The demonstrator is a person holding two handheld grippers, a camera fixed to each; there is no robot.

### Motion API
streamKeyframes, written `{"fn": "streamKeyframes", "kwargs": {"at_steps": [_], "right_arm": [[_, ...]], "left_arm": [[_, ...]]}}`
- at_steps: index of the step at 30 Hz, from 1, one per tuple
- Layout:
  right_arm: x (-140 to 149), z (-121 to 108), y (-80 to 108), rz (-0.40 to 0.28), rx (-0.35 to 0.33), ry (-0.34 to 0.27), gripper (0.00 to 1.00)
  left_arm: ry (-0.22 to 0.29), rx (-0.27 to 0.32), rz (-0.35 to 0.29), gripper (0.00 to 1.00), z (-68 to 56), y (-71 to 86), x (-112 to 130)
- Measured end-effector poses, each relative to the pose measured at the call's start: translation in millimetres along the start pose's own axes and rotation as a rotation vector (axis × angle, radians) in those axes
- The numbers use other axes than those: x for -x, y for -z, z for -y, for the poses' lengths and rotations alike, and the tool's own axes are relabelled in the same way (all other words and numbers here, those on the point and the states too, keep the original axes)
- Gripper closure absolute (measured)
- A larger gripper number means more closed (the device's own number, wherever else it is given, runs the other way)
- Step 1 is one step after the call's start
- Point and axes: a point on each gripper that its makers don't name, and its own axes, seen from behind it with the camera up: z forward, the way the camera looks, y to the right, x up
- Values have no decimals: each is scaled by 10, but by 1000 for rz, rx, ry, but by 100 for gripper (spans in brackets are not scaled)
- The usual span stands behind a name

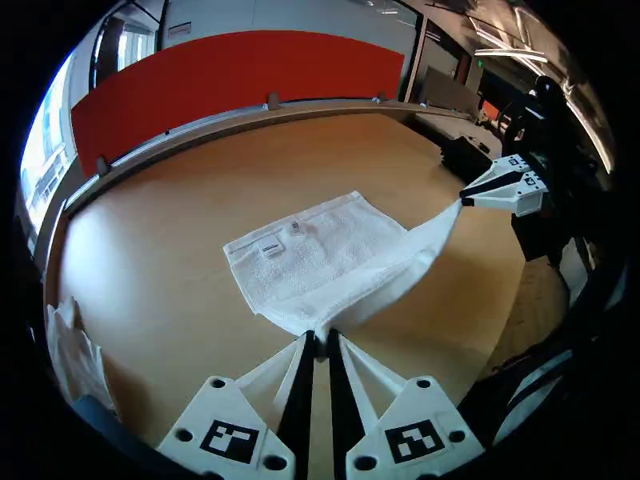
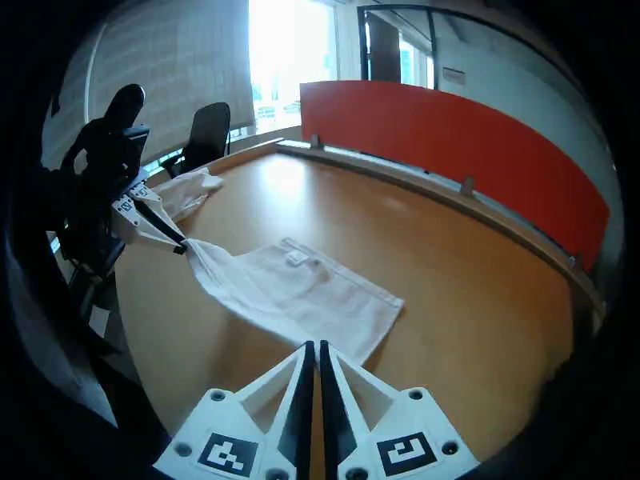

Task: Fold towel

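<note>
A white towel (image 1: 328, 256) lies on the wooden table (image 1: 160, 264), with its near edge lifted off the surface. My left gripper (image 1: 318, 336) is shut on one near corner. The right gripper (image 1: 466, 200), farther off at the right, pinches the other corner, and the edge hangs stretched between them. In the right gripper view the towel (image 2: 308, 300) spreads out ahead of my right gripper (image 2: 314, 346), which is shut on its corner. The left gripper (image 2: 180, 246) holds the far corner at the left. Small labels show on the towel's flat part.
A red partition (image 1: 240, 80) runs along the table's far edge. More white cloth (image 1: 72, 352) lies at the table's left corner, seen as a cloth pile (image 2: 188, 192) beyond the left gripper. Dark office chairs (image 2: 206, 132) stand by the window. A black object (image 1: 468, 156) sits at the right.
</note>
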Motion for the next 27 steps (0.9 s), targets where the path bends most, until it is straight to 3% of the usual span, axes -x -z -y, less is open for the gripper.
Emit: {"fn": "streamKeyframes", "kwargs": {"at_steps": [14,27], "right_arm": [[-13,-3,11,2,-2,-1,95],[-111,-228,-222,3,8,2,95]], "left_arm": [[5,9,9,88,-5,8,15],[37,-6,9,88,172,-187,-128]]}}
